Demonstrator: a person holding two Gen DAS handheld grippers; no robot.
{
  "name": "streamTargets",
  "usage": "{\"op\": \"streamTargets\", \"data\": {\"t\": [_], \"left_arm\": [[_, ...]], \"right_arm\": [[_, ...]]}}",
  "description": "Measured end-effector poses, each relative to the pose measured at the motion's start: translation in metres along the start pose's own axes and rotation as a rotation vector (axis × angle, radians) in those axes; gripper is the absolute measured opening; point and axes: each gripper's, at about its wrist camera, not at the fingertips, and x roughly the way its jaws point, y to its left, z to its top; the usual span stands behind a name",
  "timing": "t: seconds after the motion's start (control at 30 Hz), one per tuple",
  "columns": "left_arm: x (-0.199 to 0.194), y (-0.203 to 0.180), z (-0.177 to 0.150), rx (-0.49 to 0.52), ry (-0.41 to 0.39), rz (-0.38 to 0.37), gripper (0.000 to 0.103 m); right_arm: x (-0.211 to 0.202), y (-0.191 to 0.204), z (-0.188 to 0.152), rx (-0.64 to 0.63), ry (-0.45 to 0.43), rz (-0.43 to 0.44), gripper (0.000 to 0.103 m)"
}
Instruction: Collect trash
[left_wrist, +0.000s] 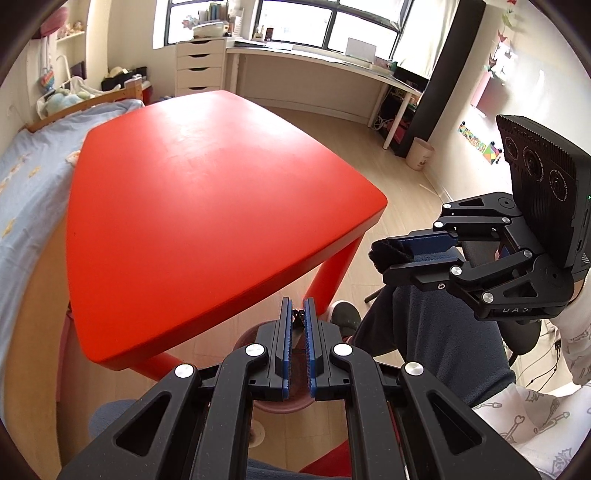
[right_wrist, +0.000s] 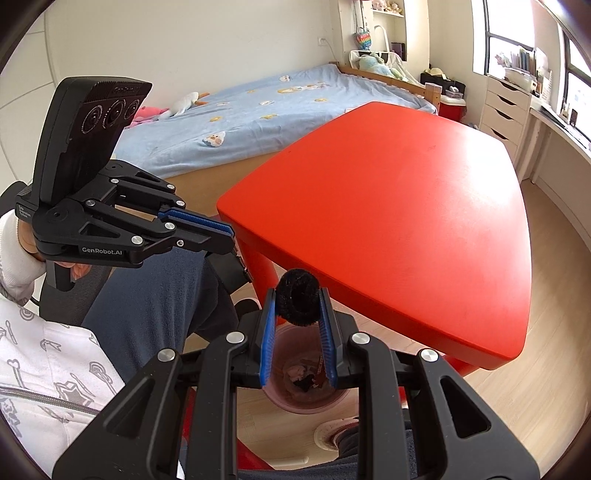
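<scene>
**Ana:** Right wrist view first, please. What does the right gripper (right_wrist: 298, 308) have?

**Ben:** Its two blue-padded fingers are closed around a black fuzzy ring (right_wrist: 297, 301), something like a coiled pipe cleaner or hair tie. The ring sits at the fingertips, near the centre of the frame. Directly below it, toward 6 o'clock, is a pink bin (right_wrist: 280, 397) on the floor with a few scraps already inside.

**Ana:** So the ring is over the bin?

**Ben:** It appears lined up above the opening, but it is not released. From the left wrist view the same ring (left_wrist: 388, 254) shows at 3 o'clock, pinched between the right gripper's pads.

**Ana:** And the left gripper (left_wrist: 298, 314)?

**Ben:** Its jaws are nearly together, leaving only a thin gap. A tiny dark item (left_wrist: 297, 314) shows between the tips; I cannot tell what it is, or whether it is truly gripped. That gripper also hangs above the bin's rim (left_wrist: 246, 335), at 6 o'clock in its own view.

**Ana:** What about the table?

**Ben:** The red table (right_wrist: 388, 221) fills the 1 o'clock side of the right view, and no trash is visible on its top.

**Ana:** How far along, then?

**Ben:** I judge it near the end: the tabletop looks cleared, scraps lie in the bin, and what remains is dropping the held ring.
</scene>
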Motion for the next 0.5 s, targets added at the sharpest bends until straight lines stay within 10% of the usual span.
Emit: {"op": "streamTargets", "data": {"t": [0.27, 0.33, 0.4, 0.5], "left_arm": [[-0.0004, 0.0007, 0.0006, 0.013, -0.010, 0.015, 0.012], [0.0005, 0.0022, -0.0002, 0.010, -0.008, 0.035, 0.026], [-0.0005, 0.0040, -0.0015, -0.001, -0.021, 0.051, 0.064], [-0.0051, 0.0080, -0.0022, -0.023, -0.051, 0.059, 0.093]], "right_arm": [[0.0038, -0.0018, -0.0039, 0.009, 0.008, 0.011, 0.031], [0.0049, -0.0035, -0.0053, 0.016, 0.006, -0.002, 0.066], [0.0043, -0.0045, -0.0066, 0.022, -0.006, -0.003, 0.075], [0.0035, -0.0062, -0.0087, 0.032, -0.015, -0.011, 0.088]]}}
